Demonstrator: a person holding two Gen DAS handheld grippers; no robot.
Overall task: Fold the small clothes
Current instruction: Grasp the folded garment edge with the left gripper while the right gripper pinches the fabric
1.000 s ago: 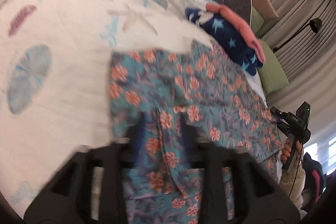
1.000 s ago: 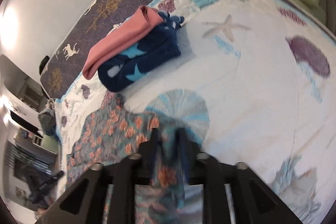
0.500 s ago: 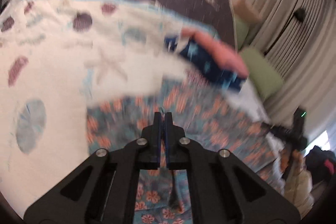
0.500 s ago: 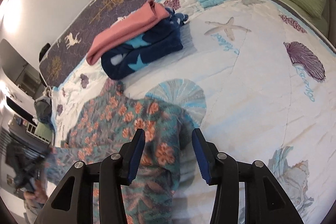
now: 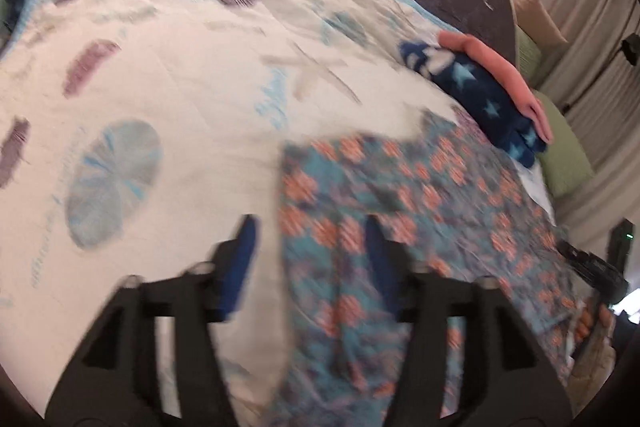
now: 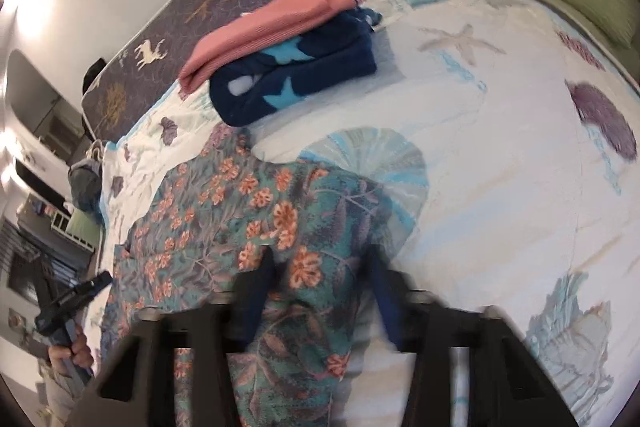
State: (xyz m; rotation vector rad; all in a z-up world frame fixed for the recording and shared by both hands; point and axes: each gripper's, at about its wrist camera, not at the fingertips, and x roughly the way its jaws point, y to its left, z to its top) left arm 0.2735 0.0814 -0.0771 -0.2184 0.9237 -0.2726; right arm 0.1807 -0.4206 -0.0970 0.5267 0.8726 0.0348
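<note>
A teal cotton garment printed with orange flowers (image 6: pixel 256 223) is lying spread on the white seashell-patterned quilt (image 6: pixel 500 167) — just in front of a folded pile, a pink cloth (image 6: pixel 264 31) on a navy star-print fleece (image 6: pixel 296 79). The left gripper (image 5: pixel 308 251) is standing apart, having just been opening, straddling the garment's edge. The right gripper (image 6: pixel 320 291) is showing its fingers apart over the garment, blurred.

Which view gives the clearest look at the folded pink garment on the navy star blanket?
The right wrist view: the folded pink garment is sharp and nearly whole atop the navy star blanket. The left wrist view shows it blurred and stretched near the right edge.
</note>
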